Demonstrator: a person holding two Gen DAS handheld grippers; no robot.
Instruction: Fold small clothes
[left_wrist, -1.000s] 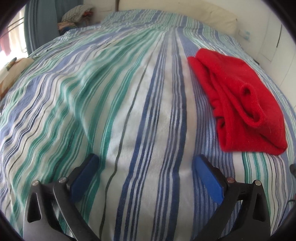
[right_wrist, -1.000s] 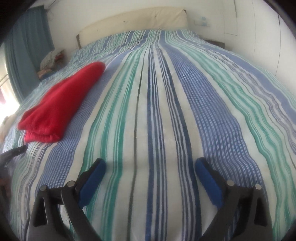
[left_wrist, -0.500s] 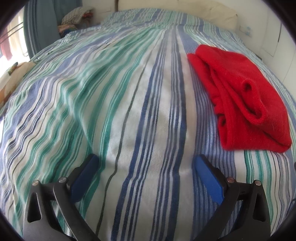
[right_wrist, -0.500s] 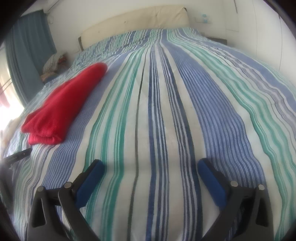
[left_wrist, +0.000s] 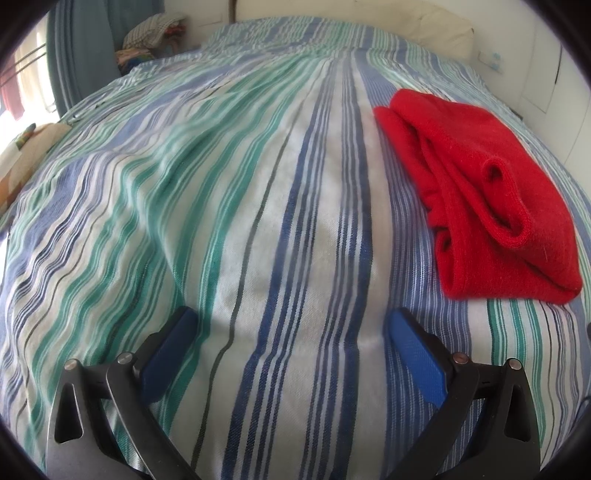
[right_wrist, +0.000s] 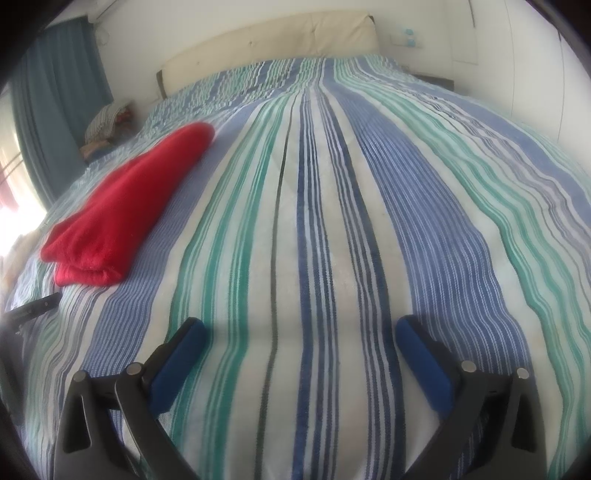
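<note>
While the red garment (left_wrist: 491, 192) lies folded on the striped bed (left_wrist: 258, 221), we hold our left gripper (left_wrist: 291, 332) and right gripper (right_wrist: 299, 343) spread wide, empty.

Right gripper (right_wrist: 295, 332) spread wide, empty, above striped bedspread (right_wrist: 369, 221).

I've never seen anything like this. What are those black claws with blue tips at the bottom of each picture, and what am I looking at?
They are hand-held grippers, one in each of a person's hands, each carrying a wide-angle camera that looks out along its two fingers. One picture comes from the left gripper, the other from the right gripper. Both hang open above a striped bedspread and hold nothing. A folded red garment lies on the bed between the two grippers, right of the left one, left of the right one. The job is folding small clothes.
</note>
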